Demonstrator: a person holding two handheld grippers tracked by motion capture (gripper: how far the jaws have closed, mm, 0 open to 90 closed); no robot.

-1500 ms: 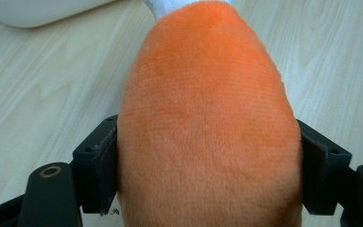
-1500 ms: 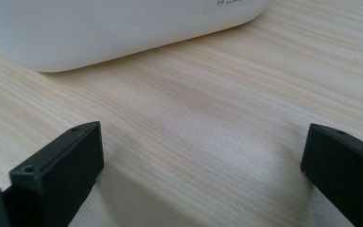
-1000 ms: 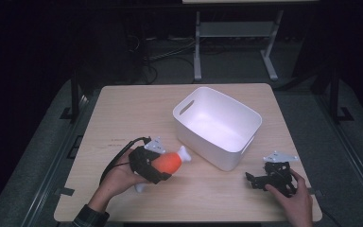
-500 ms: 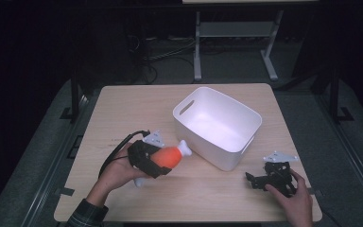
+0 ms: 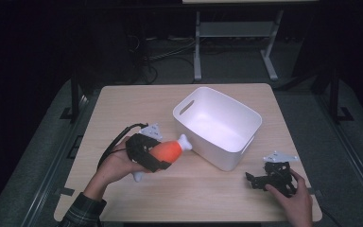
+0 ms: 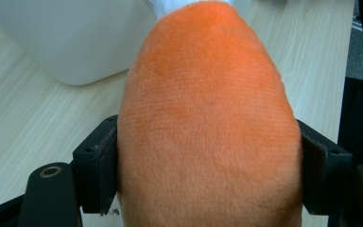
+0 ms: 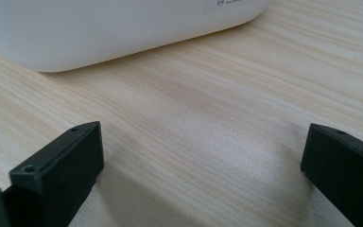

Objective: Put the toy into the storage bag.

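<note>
An orange plush drumstick with a white bone end is clamped in my left gripper, held a little above the table just left of the white tub. Its bone tip points at the tub's near wall. In the left gripper view the orange plush bulges between both black jaws, with the tub close ahead. My right gripper rests low on the table at the front right, open, with nothing between its jaws. The right gripper view has bare wood between them and the tub beyond.
The wooden table has bare room at the back left and along the front edge. A black cable trails from the left gripper. Dark floor and a metal stand lie beyond the table.
My left gripper has lifted the drumstick slightly and carried it up and right, closer to the tub. The right gripper has stayed put.
</note>
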